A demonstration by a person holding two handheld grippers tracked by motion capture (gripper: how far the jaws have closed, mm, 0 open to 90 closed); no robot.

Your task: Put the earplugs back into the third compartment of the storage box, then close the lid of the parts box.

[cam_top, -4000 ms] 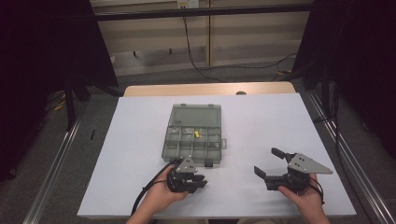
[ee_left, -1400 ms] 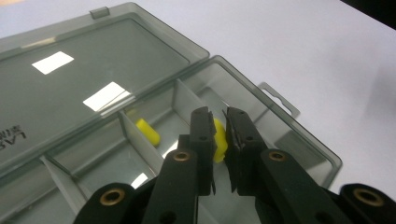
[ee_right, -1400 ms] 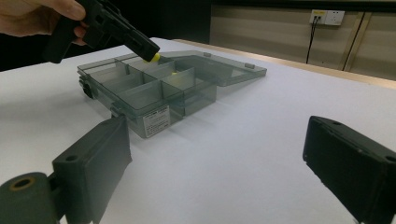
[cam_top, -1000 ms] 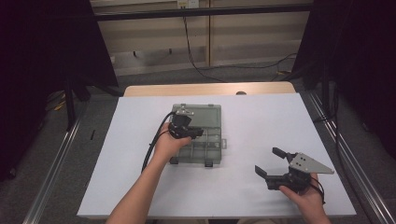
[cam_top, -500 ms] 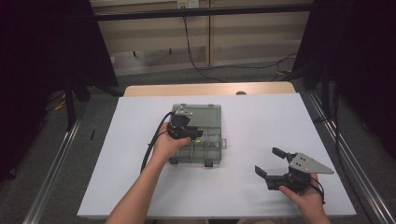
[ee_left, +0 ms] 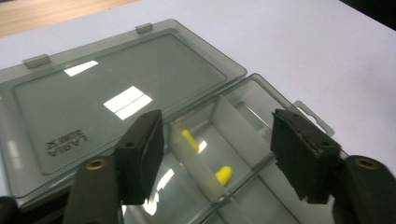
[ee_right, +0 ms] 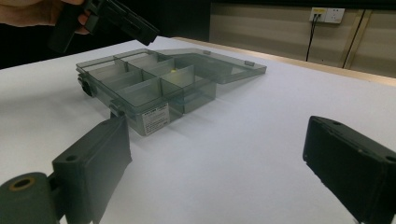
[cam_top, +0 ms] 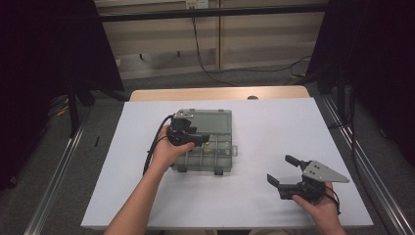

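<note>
**Open organiser box, two yellow pieces inside**

White table top spreads out in front of you, with a wooden edge at its far side and a panelled wall behind; on that wall a white socket plate has cables running down from it.

Your smoky clear organiser box sits left of centre on the table, its lid folded back flat on the far side. Moulded writing shows on the lid, upside down in your left gripper view and too blurred to read for certain. On the box's near end wall a small white label carries print that is too small to make out.

Your left gripper hangs over the box's left part, its jaws wide apart after just opening, with nothing gripped between them. Below that gap, in a divided compartment, lie two small yellow pieces: one stubby, one longer and slimmer behind it.

Your right gripper rests well apart from the box, low over the table near its right front, jaws spread wide and holding nothing.
</note>
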